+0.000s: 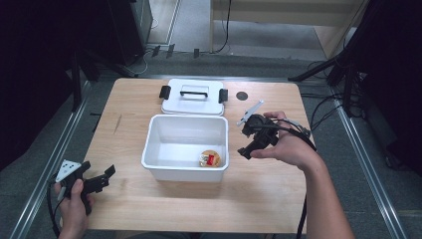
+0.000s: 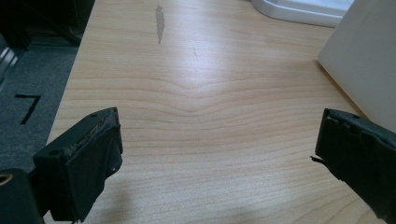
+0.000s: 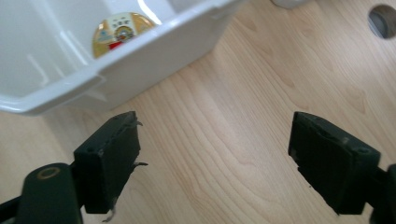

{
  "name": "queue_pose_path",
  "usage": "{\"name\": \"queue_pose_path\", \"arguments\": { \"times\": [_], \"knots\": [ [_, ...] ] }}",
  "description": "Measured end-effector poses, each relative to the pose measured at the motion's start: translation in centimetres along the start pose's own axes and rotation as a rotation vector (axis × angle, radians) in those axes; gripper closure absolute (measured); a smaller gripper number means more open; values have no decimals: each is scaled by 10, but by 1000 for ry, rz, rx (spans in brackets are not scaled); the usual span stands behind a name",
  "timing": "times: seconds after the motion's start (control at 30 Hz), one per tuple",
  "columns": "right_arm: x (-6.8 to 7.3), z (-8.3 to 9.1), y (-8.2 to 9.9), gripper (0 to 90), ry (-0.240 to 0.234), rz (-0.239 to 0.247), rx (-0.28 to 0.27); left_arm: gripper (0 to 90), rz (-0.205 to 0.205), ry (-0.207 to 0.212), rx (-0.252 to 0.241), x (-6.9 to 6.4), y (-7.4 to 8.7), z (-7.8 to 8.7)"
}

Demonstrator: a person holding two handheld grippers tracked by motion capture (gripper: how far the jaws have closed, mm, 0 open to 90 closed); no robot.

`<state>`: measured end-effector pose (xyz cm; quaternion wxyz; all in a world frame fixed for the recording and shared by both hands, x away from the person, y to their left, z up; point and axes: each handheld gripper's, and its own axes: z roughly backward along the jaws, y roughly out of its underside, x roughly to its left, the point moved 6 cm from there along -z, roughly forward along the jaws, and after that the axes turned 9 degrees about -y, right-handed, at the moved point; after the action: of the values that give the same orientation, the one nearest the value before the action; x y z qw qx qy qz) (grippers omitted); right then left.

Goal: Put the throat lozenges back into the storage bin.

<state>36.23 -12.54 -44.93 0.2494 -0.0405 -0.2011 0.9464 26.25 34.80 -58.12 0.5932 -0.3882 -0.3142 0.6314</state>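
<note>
A white bin point(image 1: 179, 174) stands in the middle of the wooden table point(image 1: 259, 199), and a round golden disc with a red patch point(image 1: 210, 158) lies in its front right corner. My right gripper point(image 1: 245, 142) hovers just right of the bin, open, with nothing between its jaws. In the right gripper view the gripper point(image 3: 215, 130) is over bare wood, the bin's rim point(image 3: 140, 46) and the disc point(image 3: 122, 29) ahead of it. My left gripper point(image 1: 104, 179) rests open at the table's front left corner. In the left gripper view it point(image 2: 219, 126) is empty, with the bin's wall point(image 2: 364, 60) at right.
The bin's white lid point(image 1: 193, 97) with a black handle and clips lies behind the bin, also the lid point(image 2: 303, 11) far off. A dark round spot point(image 1: 242, 95) marks the table beside it. A dark streak point(image 1: 117, 123) crosses the wood at left. Grey floor surrounds the table.
</note>
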Motion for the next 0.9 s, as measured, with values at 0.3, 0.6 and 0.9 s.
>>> {"name": "queue_pose_path", "arguments": {
  "times": [0.3,0.6,0.9],
  "knots": [
    [-17,-15,35,68,65,-151,-118,13,0,2,1,-1,0,0],
    [-28,-23,73,0,195,-289,-338,13,2,2,1,0,0,0],
    [-30,-34,111,0,283,-352,-480,13,3,3,1,0,0,0]
  ]
}}
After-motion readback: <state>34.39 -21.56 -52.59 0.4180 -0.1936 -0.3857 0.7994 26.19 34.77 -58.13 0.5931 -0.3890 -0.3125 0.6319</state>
